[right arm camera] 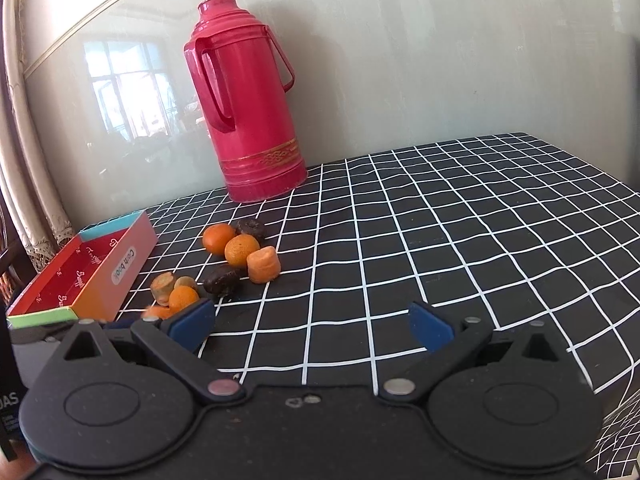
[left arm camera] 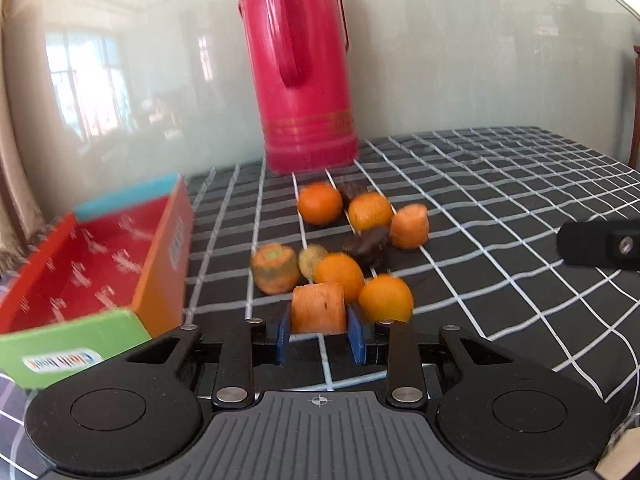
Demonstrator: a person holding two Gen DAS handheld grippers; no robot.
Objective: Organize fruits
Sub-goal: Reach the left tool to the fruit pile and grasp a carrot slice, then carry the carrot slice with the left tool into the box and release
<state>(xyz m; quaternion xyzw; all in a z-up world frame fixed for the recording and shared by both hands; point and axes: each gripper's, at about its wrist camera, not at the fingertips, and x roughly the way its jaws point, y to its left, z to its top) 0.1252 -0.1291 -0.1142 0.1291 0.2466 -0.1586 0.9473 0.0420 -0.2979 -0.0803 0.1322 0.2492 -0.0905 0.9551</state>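
My left gripper (left arm camera: 319, 330) is shut on an orange carrot chunk (left arm camera: 319, 307), held between its blue pads just above the checked cloth. Behind it lie several oranges (left arm camera: 320, 204), another carrot chunk (left arm camera: 410, 226), a greenish carrot chunk (left arm camera: 275, 268) and a dark brown piece (left arm camera: 367, 245). An open red-lined box (left arm camera: 92, 264) stands to the left. My right gripper (right arm camera: 310, 326) is open and empty, right of the pile (right arm camera: 240, 250); the box (right arm camera: 80, 272) is at its far left.
A tall red thermos (left arm camera: 306, 80) stands at the back against the glossy wall, behind the pile; it also shows in the right wrist view (right arm camera: 248, 112). The black checked tablecloth (right arm camera: 460, 220) stretches to the right, ending at the table edge.
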